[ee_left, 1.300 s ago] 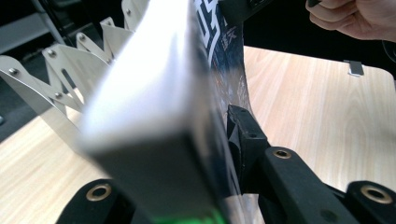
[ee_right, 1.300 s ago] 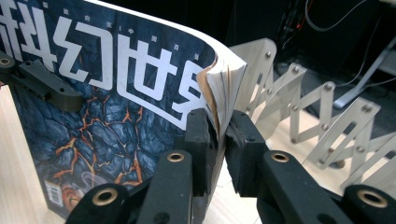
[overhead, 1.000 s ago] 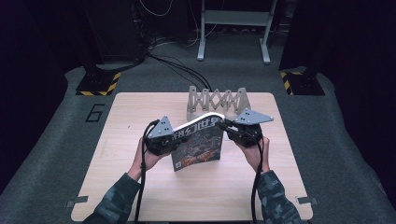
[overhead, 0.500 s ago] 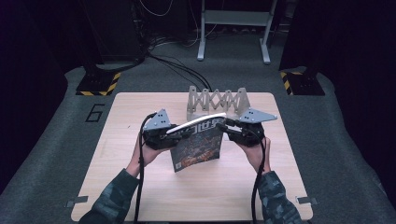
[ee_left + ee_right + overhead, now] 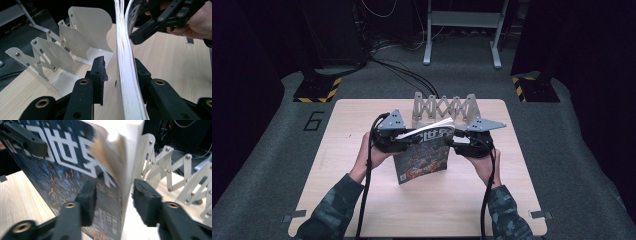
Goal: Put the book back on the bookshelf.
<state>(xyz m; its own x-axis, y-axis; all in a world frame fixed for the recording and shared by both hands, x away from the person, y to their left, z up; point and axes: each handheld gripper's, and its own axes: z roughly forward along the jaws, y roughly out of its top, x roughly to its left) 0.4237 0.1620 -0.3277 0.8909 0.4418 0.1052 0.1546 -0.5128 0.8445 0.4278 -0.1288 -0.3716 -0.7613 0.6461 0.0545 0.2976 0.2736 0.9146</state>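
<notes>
High view: you hold a magazine (image 5: 422, 155) upright near the middle of the wooden table (image 5: 337, 200), its dark cover with large white characters facing you and its lower edge on or just above the tabletop; which of the two you cannot tell from here. Your left gripper (image 5: 398, 141) sits at the magazine's left top edge and your right gripper (image 5: 451, 144) at its right top edge. Just behind the magazine stands a pale accordion-style book rack (image 5: 444, 107) with crossed struts.

In the left gripper view, the white page edges of the magazine (image 5: 127, 75) run up between your left gripper's (image 5: 120, 72) jaws. The right-hand jaw lies against the pages, while the left-hand jaw stands clearly off them with a gap, so this gripper is parted and not clamping; its jaws have just been opening. Your right gripper (image 5: 136, 37) shows farther off at the top, with your hand (image 5: 197, 22) behind it. The rack's (image 5: 75, 40) curved white dividers stand to the left.

In the right gripper view, your right gripper (image 5: 113, 192) has the magazine's (image 5: 57, 170) spine edge between its jaws, with the cover toward the left jaw. Both pads stand away from the paper, loose pages fanning between them, so these jaws are apart too, and they have just been opening. The rack (image 5: 172, 167) stands just behind.
</notes>
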